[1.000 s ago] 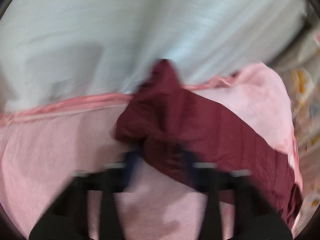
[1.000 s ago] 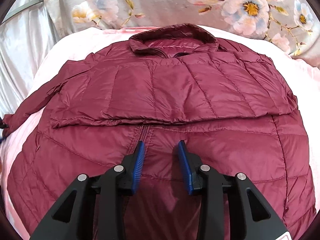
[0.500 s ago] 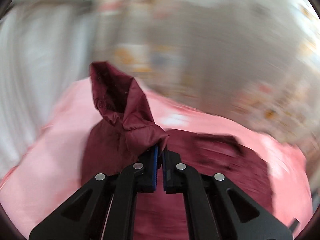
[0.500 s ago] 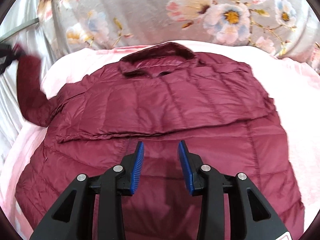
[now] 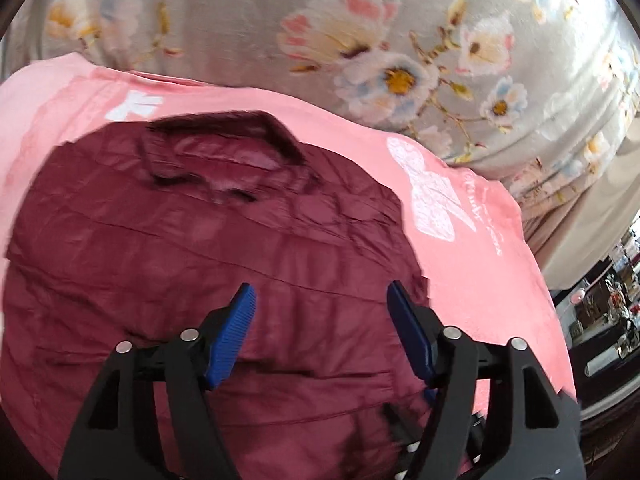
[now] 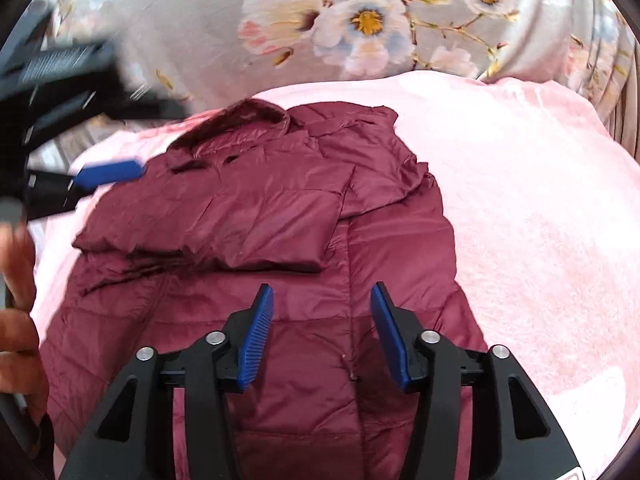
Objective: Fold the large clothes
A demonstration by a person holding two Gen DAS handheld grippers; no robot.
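A maroon quilted jacket [image 6: 304, 264] lies face up on a pink blanket [image 6: 540, 220], collar [image 6: 248, 120] away from me. Both sleeves lie folded across its chest. The jacket also fills the left wrist view [image 5: 208, 264], collar [image 5: 224, 148] at the top. My left gripper [image 5: 322, 304] is open and empty, held above the jacket's chest. It shows blurred at the left edge of the right wrist view [image 6: 108, 172]. My right gripper [image 6: 322, 304] is open and empty above the jacket's lower front, near the zipper.
A grey floral sheet [image 6: 360, 20] covers the bed beyond the blanket. The pink blanket [image 5: 472, 208] carries white printed motifs. A dark shelf with small items [image 5: 608, 320] stands past the bed's right edge. A hand [image 6: 16, 320] shows at the left edge.
My left gripper carried the left sleeve up and over onto the jacket's chest, then opened and let it go. My right gripper stayed open and shifted slightly over the lower front.
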